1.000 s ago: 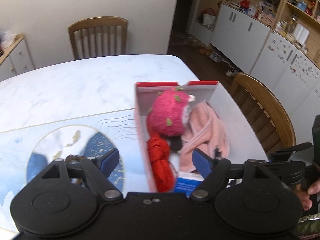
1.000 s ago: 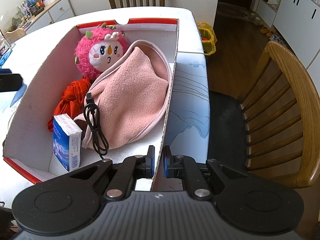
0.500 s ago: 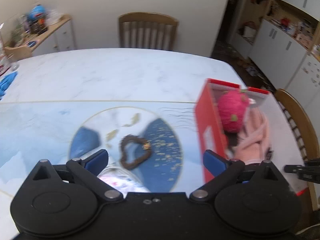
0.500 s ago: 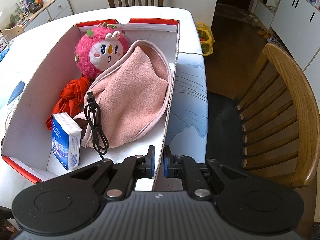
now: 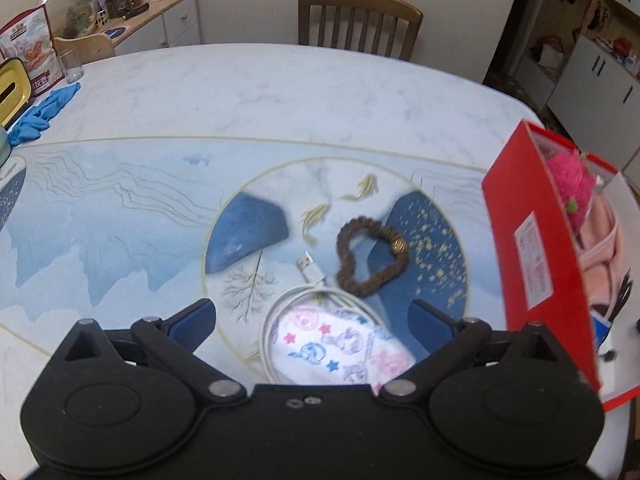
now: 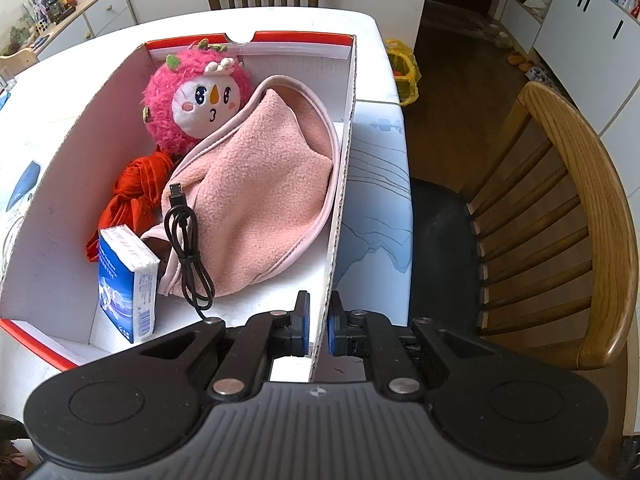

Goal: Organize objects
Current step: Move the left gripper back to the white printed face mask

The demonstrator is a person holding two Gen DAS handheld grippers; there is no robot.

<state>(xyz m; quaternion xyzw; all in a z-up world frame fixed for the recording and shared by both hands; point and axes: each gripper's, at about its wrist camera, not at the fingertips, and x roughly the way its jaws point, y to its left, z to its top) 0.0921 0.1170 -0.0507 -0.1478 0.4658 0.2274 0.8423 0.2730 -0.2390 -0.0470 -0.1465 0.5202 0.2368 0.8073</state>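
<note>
So the left tool (image 5: 312, 320) is spread wide, gripping nothing, over a patterned pouch (image 5: 340, 348) ringed by a white cable (image 5: 276, 320), brown scrunchie (image 5: 372, 256) just beyond on the counter (image 5: 280, 92). Right tool (image 6: 318, 324) is pinched onto the red box (image 6: 340, 184) wall, plush doll (image 6: 196, 100) inside.

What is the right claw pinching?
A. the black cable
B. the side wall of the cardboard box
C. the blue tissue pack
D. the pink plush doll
B: in the right wrist view the right claw is shut on the thin side wall of the cardboard box, while the black cable, pink plush doll and blue tissue pack lie untouched inside.
</note>
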